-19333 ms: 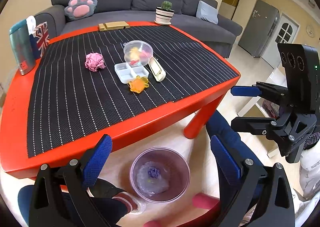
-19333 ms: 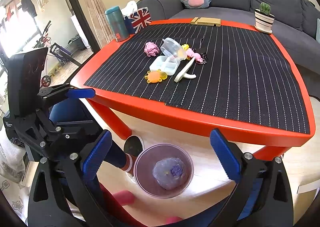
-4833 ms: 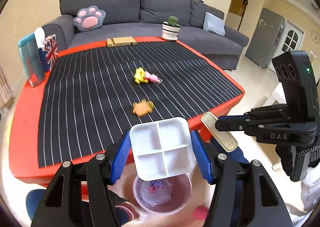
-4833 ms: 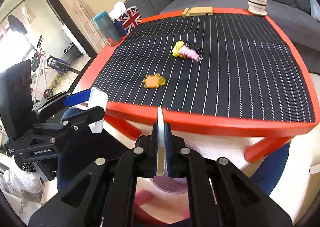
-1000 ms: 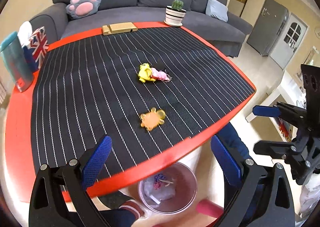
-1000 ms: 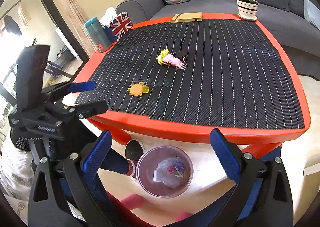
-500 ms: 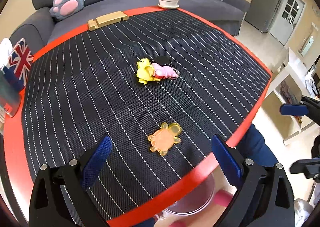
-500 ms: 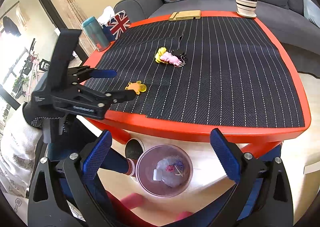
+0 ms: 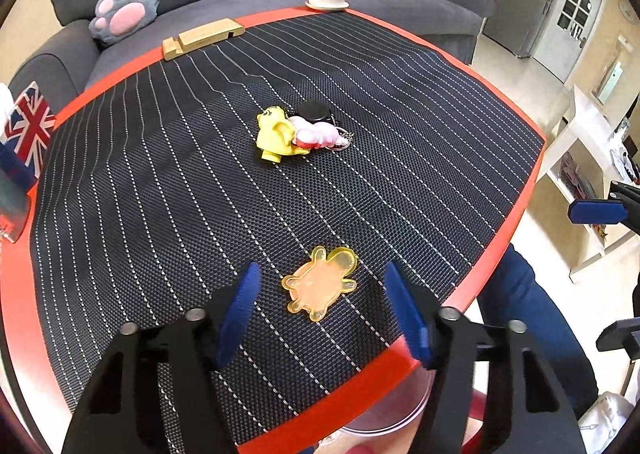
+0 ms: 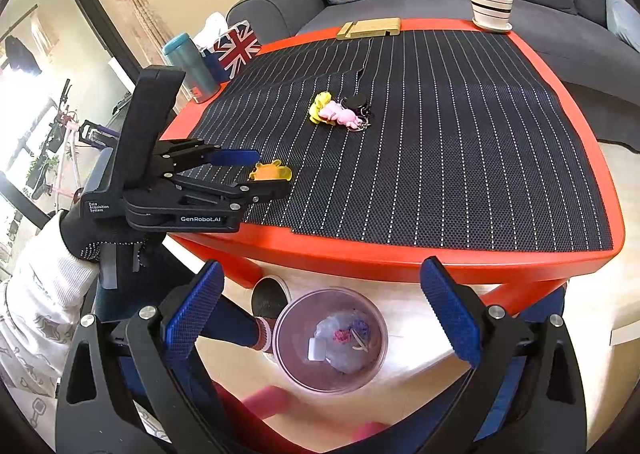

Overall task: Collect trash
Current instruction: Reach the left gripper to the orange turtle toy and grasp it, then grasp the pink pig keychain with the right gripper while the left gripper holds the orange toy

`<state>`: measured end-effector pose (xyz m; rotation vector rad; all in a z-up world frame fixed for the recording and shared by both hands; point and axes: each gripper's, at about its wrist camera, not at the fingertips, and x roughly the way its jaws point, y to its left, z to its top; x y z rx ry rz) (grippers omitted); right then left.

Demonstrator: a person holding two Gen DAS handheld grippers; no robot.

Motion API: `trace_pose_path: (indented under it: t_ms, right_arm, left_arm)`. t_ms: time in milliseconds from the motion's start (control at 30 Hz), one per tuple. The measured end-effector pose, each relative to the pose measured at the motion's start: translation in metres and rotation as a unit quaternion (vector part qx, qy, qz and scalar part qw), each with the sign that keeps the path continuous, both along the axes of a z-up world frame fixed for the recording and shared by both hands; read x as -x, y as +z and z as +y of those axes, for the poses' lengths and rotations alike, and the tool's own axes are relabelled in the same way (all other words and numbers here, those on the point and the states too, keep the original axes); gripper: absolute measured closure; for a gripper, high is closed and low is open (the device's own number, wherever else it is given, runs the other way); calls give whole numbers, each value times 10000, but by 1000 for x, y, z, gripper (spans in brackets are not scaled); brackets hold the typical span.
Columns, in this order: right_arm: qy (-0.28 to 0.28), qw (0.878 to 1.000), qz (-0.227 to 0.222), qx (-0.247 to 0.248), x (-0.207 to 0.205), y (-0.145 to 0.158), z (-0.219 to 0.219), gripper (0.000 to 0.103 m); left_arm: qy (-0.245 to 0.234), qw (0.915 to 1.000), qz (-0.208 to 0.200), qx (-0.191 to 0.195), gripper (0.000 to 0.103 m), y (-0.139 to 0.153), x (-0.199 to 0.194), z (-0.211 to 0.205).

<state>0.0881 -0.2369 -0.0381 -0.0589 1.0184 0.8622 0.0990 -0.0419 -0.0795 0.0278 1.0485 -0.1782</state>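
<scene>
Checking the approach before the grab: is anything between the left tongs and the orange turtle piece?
Nothing visible. The left tongs, jaws just closing, straddle the orange turtle piece without touching it; only bare mat lies around it.

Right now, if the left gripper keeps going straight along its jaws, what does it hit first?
Most likely the orange turtle-shaped piece, lying flat on the striped mat between the left gripper's jaws, which have just been closing but don't yet press it. Depth is unclear; the mat itself may come first.

Left hand-held gripper [image 10: 262,170]: black frame, silver screws, blue ribbed pads, white "GenRobot.AI" lettering. A black dotted glove [image 10: 104,238] and white patterned sleeve [image 10: 36,306] hold it. Right hand-held gripper [image 10: 320,310] matches.
</scene>
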Motion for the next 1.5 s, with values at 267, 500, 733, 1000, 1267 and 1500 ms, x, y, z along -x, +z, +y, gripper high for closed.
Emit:
trace_pose_path:
  t_ms: [267, 500, 733, 1000, 1267, 1500]
  right_arm:
    - [8, 10000, 11, -4, 0, 0, 1, 6]
    - [36, 10000, -63, 20, -6, 3, 6, 6]
    - [147, 9995, -251, 142, -21, 10, 19, 6]
    - [351, 9979, -442, 306, -50, 12, 43, 6]
    - [840, 9913, -853, 541, -78, 20, 77, 6]
    - [1295, 9800, -1119, 1016, -95, 11, 110, 6]
  left_arm:
    - [15, 10000, 6, 2, 67, -1, 0, 1]
    - [91, 9999, -71, 46, 67, 3, 0, 4]
    - [269, 9995, -164, 89, 67, 13, 2, 16]
    - [417, 9988, -201, 173, 67, 20, 8, 29]
    - [493, 9982, -247, 240, 67, 24, 10, 37]
    - [573, 9976, -263, 299, 67, 25, 12, 44]
